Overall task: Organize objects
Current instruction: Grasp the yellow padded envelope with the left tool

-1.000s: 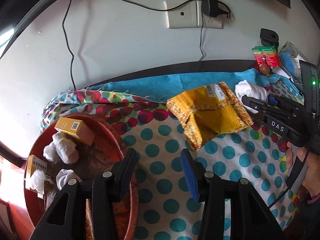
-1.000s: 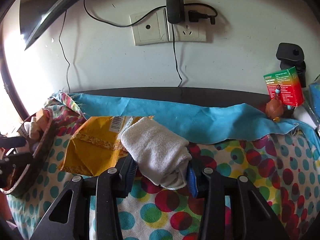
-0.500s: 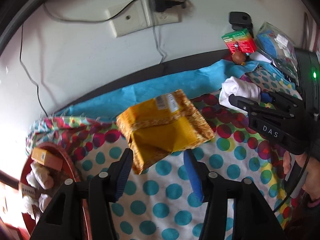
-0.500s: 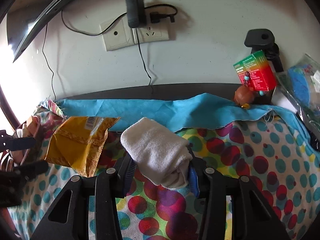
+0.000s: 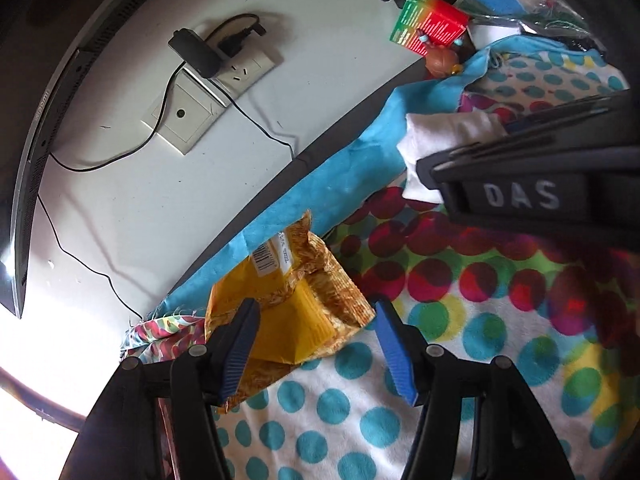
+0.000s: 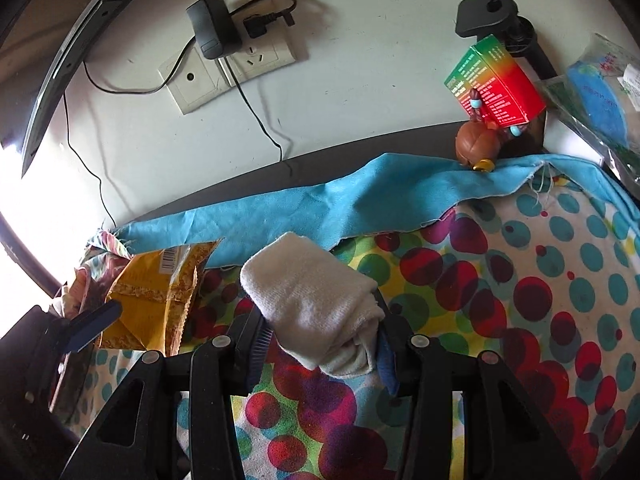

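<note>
On the polka-dot cloth that covers the surface [image 6: 560, 280], a crumpled yellow padded mailer envelope [image 5: 288, 312] lies near the strip of plain blue fabric [image 6: 320, 208] along the wall. The left gripper [image 5: 316, 340] has its jaws wide apart, just been opening, one blue pad on each side of the mailer's near end and neither pressing on it. The right gripper [image 6: 320, 340] has its jaws clamped on a rolled white terry cloth [image 6: 312, 300], held above the surface, just beside the mailer.

Risks, as I judge them: the mailer is torn and puffy, so jaws closing on its ragged edge may catch only a loose flap, and the envelope could sag, tear further or slip out when lifted. The two grippers are close together; if either swings across, the tools could knock and shake the white roll loose, since it is soft and held only near one end. A dragged mailer might also bunch the polka-dot cloth.

Writing: the side of the right gripper, seen from the left wrist, reads "DAS". The mailer carries a white barcode label [image 5: 268, 256], its print too small to read. A red and green carton [image 6: 496, 80] by the wall has lines of small text, not legible. Letters on the dark monitor edge [image 5: 42, 100] are too faint to be sure of.
</note>
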Demonstrator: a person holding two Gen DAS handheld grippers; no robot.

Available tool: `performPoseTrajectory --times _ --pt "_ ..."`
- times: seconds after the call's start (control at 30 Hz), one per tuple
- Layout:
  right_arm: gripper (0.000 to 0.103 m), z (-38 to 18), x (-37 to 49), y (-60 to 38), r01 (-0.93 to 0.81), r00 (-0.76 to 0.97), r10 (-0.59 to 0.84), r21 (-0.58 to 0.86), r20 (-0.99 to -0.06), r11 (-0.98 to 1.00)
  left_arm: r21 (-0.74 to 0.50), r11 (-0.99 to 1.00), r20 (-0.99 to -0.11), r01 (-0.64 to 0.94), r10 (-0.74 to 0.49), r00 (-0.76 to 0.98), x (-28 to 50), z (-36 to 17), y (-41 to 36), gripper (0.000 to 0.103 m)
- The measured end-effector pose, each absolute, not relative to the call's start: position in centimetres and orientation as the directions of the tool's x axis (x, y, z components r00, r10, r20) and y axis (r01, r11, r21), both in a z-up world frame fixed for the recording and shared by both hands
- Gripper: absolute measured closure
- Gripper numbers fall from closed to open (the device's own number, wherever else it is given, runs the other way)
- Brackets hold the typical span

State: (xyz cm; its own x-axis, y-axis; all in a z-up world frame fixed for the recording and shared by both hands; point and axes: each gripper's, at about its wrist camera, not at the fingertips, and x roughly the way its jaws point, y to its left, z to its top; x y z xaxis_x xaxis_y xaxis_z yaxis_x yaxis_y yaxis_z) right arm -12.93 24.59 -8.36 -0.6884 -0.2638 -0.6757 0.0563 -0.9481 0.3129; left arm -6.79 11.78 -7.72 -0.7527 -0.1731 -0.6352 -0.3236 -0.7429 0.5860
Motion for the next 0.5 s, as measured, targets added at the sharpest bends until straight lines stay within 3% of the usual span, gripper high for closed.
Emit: performPoseTrajectory --times 0.3,0.5 --pt "0.058 -8.4 -13.2 23.9 0.077 -0.677 -0.260 0.285 -0.688 -0.955 0.626 -0.747 -0.594 -0.225 -0.270 -0.758 -10.8 -8.6 9.7 0.039" --pt "0.058 -8.4 -13.4 23.6 0.081 -0.669 -0.259 0.278 -0.696 -0.957 0.545 -0.813 -0.634 -0.206 -0.239 -0.736 -11.4 -8.9 8.4 0.043"
